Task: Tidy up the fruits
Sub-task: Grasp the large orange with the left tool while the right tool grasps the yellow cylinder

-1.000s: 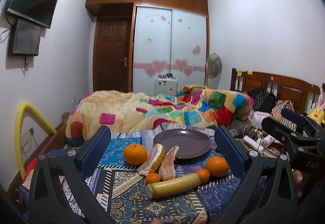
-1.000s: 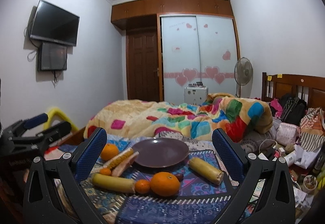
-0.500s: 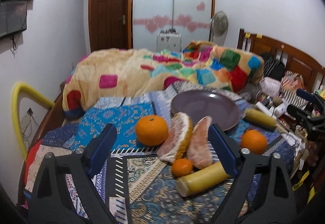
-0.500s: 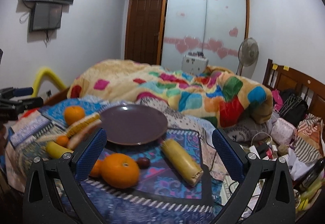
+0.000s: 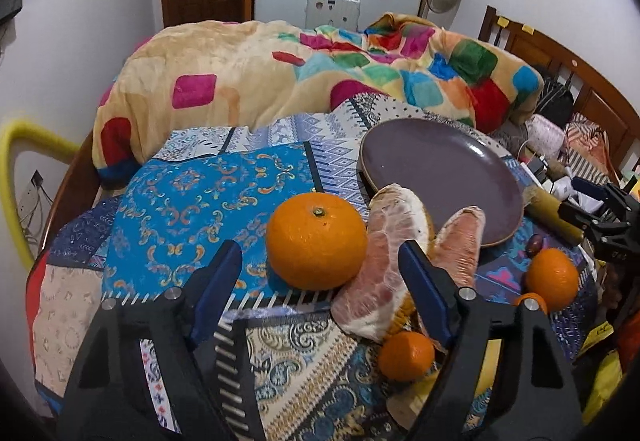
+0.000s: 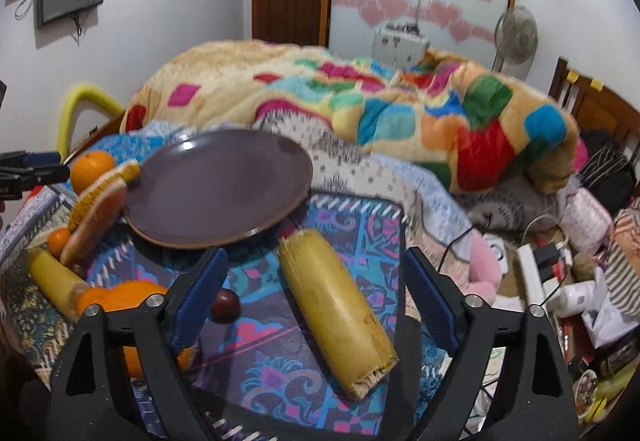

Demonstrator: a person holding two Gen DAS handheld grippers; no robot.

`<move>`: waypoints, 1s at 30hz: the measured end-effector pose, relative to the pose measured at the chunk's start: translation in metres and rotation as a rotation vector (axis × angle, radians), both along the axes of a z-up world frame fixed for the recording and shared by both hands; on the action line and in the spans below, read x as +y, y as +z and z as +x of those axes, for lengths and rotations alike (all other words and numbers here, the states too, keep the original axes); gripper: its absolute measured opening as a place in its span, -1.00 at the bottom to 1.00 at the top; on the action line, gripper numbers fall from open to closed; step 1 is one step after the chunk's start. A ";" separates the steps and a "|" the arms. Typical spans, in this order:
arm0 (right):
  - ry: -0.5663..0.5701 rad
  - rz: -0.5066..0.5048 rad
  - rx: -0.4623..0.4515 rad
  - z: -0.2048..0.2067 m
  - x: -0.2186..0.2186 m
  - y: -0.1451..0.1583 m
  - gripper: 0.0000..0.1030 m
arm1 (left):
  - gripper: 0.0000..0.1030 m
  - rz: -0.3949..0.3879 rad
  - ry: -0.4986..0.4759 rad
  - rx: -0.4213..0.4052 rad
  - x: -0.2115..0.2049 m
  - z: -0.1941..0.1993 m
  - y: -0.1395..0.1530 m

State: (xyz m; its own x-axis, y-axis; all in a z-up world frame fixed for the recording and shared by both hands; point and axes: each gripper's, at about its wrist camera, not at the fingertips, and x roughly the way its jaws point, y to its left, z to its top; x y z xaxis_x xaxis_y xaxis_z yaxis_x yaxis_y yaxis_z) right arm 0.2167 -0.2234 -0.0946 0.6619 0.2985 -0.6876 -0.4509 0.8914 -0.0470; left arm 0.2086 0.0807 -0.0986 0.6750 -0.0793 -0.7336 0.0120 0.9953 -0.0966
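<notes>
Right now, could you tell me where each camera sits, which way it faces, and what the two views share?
Left wrist: on the left gripper, looking down its open fingers at the large orange and pomelo wedges; the right gripper shows at the right edge.
Right wrist: on the right gripper, fingers open around the yellow sugarcane piece.
Shared: the purple plate, empty, and the colourful blanket.

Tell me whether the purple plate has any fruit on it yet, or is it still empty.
Empty. The purple plate shows only bare surface in both views; the big orange and pomelo wedges lie on the cloth beside its rim.
</notes>
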 end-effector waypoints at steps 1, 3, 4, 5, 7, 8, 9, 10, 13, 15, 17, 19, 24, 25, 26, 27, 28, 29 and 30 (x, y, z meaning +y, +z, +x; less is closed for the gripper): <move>-0.001 -0.016 0.020 0.005 0.000 -0.005 0.55 | 0.57 0.002 0.004 0.007 0.001 0.003 -0.001; 0.003 -0.020 0.058 0.012 -0.001 -0.011 0.44 | 0.55 0.000 0.004 0.021 0.002 0.009 -0.005; 0.005 -0.014 0.087 0.016 -0.004 -0.014 0.41 | 0.55 0.001 0.005 0.019 0.002 0.013 -0.007; 0.008 -0.008 0.106 0.018 -0.005 -0.015 0.35 | 0.55 0.002 0.003 0.024 0.002 0.016 -0.009; 0.016 -0.004 0.131 0.022 -0.008 -0.017 0.27 | 0.55 0.008 0.000 0.032 0.001 0.021 -0.013; 0.019 -0.005 0.134 0.023 -0.008 -0.017 0.26 | 0.53 0.008 0.004 0.038 0.002 0.025 -0.015; 0.029 0.000 0.139 0.023 -0.009 -0.016 0.26 | 0.46 0.008 0.009 0.041 0.003 0.027 -0.016; 0.036 0.000 0.142 0.024 -0.009 -0.016 0.26 | 0.43 0.008 0.025 0.044 0.005 0.030 -0.017; 0.059 0.007 0.160 0.025 -0.008 -0.017 0.21 | 0.42 -0.041 0.025 0.045 0.010 0.037 -0.021; 0.068 0.010 0.182 0.027 -0.008 -0.021 0.08 | 0.39 -0.046 0.024 0.062 0.009 0.041 -0.026; 0.070 0.009 0.183 0.031 -0.007 -0.021 0.07 | 0.38 -0.048 0.028 0.065 0.007 0.044 -0.029; 0.082 0.014 0.187 0.031 -0.006 -0.021 -0.01 | 0.35 -0.063 0.025 0.076 0.009 0.048 -0.029; 0.083 0.006 0.177 0.032 -0.001 -0.022 -0.08 | 0.34 -0.077 0.024 0.079 0.012 0.053 -0.032; 0.081 0.012 0.180 0.032 -0.001 -0.022 -0.10 | 0.34 -0.076 0.026 0.076 0.013 0.052 -0.032; 0.080 0.024 0.186 0.032 -0.001 -0.021 -0.16 | 0.33 -0.071 0.030 0.073 0.012 0.052 -0.032; 0.081 0.035 0.194 0.032 -0.002 -0.021 -0.23 | 0.33 -0.063 0.032 0.071 0.011 0.052 -0.031; 0.086 0.046 0.203 0.032 -0.002 -0.019 -0.27 | 0.32 -0.055 0.031 0.066 0.010 0.051 -0.031; 0.090 0.051 0.206 0.031 -0.002 -0.019 -0.30 | 0.32 -0.048 0.029 0.061 0.009 0.051 -0.031; 0.098 0.053 0.207 0.030 -0.001 -0.018 -0.31 | 0.32 -0.045 0.029 0.056 0.009 0.050 -0.031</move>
